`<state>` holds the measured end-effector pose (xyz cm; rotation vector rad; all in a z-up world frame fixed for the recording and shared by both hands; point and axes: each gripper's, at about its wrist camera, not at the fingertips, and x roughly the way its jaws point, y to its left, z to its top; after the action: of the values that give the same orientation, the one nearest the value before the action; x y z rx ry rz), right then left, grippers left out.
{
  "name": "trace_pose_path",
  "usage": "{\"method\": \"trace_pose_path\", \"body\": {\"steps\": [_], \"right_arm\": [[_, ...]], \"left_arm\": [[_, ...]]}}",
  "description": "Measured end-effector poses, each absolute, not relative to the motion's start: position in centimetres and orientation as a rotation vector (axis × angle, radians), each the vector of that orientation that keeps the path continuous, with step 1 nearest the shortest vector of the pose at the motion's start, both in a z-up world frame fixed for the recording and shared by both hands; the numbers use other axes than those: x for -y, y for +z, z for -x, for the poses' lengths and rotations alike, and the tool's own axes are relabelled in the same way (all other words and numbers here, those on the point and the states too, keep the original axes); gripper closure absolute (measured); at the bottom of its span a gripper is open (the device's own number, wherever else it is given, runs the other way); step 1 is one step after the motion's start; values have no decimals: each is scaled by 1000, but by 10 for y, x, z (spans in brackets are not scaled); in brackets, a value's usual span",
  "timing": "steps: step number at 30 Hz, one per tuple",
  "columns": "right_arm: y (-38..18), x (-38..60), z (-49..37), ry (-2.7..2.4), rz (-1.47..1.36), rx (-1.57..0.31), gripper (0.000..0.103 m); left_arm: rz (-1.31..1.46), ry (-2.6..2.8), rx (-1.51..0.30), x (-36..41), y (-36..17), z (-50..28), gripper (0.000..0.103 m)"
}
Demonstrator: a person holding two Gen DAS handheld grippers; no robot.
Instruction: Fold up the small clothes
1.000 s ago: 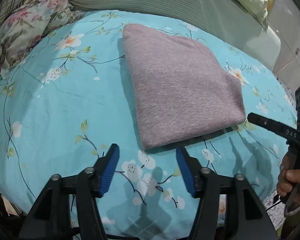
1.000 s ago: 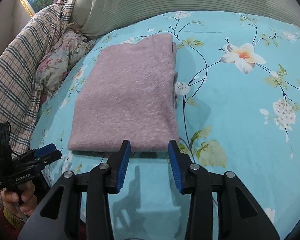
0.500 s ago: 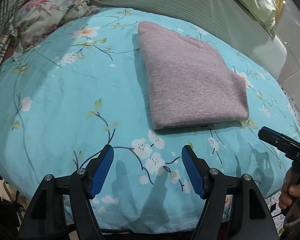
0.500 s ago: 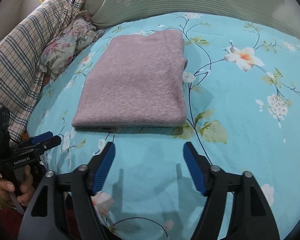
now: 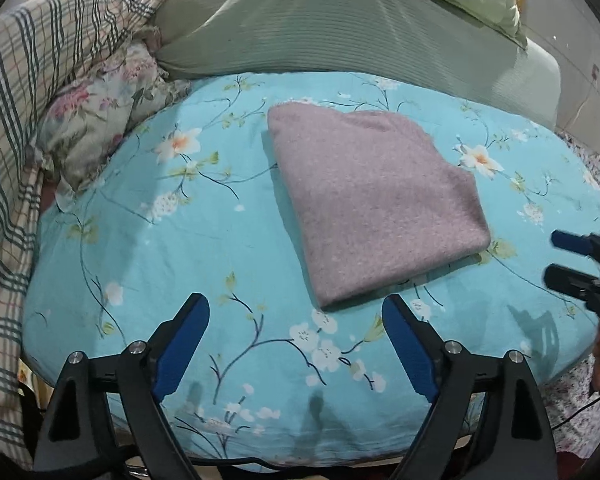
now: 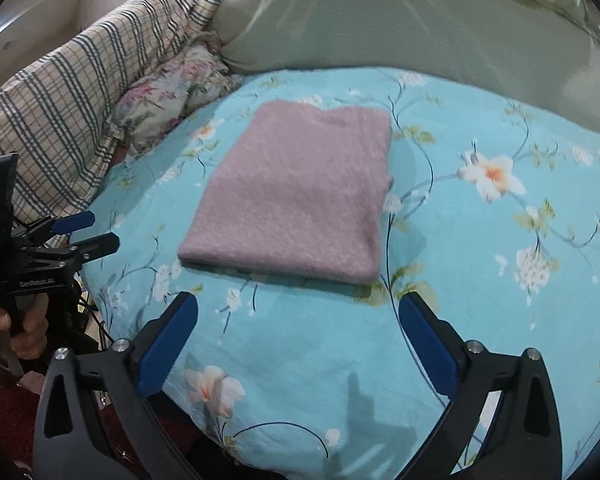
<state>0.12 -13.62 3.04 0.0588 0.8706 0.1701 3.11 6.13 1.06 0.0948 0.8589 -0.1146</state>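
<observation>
A mauve knitted garment (image 5: 376, 204) lies folded into a flat rectangle on the turquoise floral bedsheet (image 5: 148, 248); it also shows in the right wrist view (image 6: 300, 196). My left gripper (image 5: 296, 312) is open and empty, held back from the garment's near edge. My right gripper (image 6: 298, 312) is open and empty, also short of the garment's near edge. Each gripper shows in the other's view: the right gripper at the right edge (image 5: 556, 258), the left gripper at the left edge (image 6: 96, 232), both with fingers apart.
A large pale green pillow (image 5: 332, 20) lies behind the garment. A plaid blanket (image 5: 28, 92) and a floral cushion (image 5: 100, 120) are piled at the left. The bed's front edge drops off just under both grippers.
Both grippers have pulled back from the garment's near edge and opened wider. The folded garment has stayed in place.
</observation>
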Motion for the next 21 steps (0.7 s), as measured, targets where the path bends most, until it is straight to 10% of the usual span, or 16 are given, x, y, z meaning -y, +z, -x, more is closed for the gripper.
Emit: {"method": "trace_pose_path", "body": {"steps": [21], "right_arm": [[-1, 141, -49, 150, -91, -945, 1]], "left_arm": [[-149, -42, -906, -48, -21, -78, 14]]}}
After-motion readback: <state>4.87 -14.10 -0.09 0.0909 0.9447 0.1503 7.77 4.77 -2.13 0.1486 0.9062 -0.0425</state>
